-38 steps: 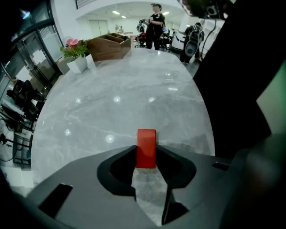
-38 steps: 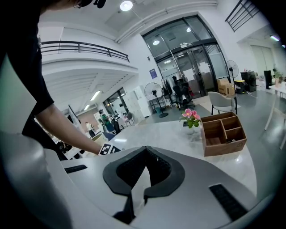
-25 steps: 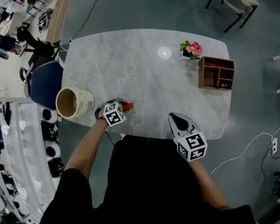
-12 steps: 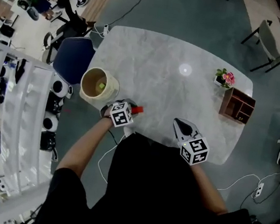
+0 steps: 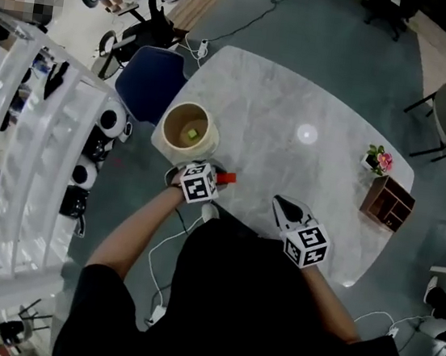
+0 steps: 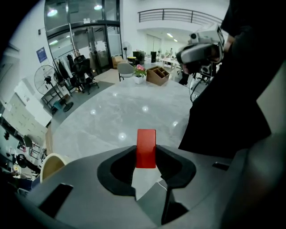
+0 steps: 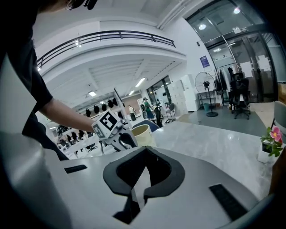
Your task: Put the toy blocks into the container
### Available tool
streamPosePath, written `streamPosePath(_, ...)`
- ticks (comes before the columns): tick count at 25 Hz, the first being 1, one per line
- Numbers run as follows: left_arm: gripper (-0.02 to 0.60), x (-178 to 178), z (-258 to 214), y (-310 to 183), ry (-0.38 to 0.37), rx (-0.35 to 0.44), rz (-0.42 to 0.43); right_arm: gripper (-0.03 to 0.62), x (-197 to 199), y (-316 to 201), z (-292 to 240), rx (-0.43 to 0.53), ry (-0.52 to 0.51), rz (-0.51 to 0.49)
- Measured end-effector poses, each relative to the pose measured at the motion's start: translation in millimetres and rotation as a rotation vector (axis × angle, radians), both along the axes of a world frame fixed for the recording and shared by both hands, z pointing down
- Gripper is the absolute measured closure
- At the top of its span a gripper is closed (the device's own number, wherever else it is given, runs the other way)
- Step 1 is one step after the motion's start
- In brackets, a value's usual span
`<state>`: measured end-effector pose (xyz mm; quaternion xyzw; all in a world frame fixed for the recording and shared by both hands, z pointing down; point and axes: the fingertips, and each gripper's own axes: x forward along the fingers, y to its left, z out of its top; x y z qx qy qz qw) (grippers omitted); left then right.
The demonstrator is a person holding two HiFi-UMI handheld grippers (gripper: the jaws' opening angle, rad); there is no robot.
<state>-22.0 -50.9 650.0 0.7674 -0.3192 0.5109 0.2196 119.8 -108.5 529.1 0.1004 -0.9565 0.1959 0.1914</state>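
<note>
My left gripper [image 5: 221, 179] is shut on a red toy block [image 5: 227, 178] just right of the cream round container [image 5: 174, 132] at the table's near left edge. In the left gripper view the red block [image 6: 146, 147] stands upright, pinched between the two pads, and the container's rim [image 6: 50, 164] shows low on the left. A small yellow-green block [image 5: 191, 134] lies inside the container. My right gripper [image 5: 282, 204] hangs shut and empty over the near table edge, its jaw tips [image 7: 145, 150] touching.
A small pot of pink flowers [image 5: 380, 160] and a brown wooden organiser [image 5: 393, 204] stand at the marble table's [image 5: 298, 102] far right. A blue chair [image 5: 150, 82] sits behind the container. White shelving [image 5: 23, 147] runs along the left. Cables lie on the floor.
The head view has swung, so the container's inside with its yellow-green block now shows. My left gripper has lifted with the red block beside the container. The right gripper has shifted along the near edge.
</note>
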Motion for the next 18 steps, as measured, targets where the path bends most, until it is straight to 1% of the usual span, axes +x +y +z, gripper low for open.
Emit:
streamPosePath(5,0.453,-20.5,-12.1,11.5,0.008,0.008,-0.014,0.594,-40.2,13.1,-13.7,0.012,-0.019,-0.043)
streamPosePath(9,0.454,-46.3,-21.4,16.7,0.025,0.041,-0.028,0.594,-71.4,27.4,-26.9,0.027,-0.028,-0.064)
streamPosePath(14,0.453,-89.1,-30.1,22.3,0.025,0.050,-0.056,0.594,-103.4,41.2,-34.7,0.053,-0.022,-0.076)
streamPosePath(18,0.454,-126.2,-38.4,21.1,0.006,0.075,-0.047,0.594,-130.3,51.6,-34.3,0.060,-0.007,-0.074)
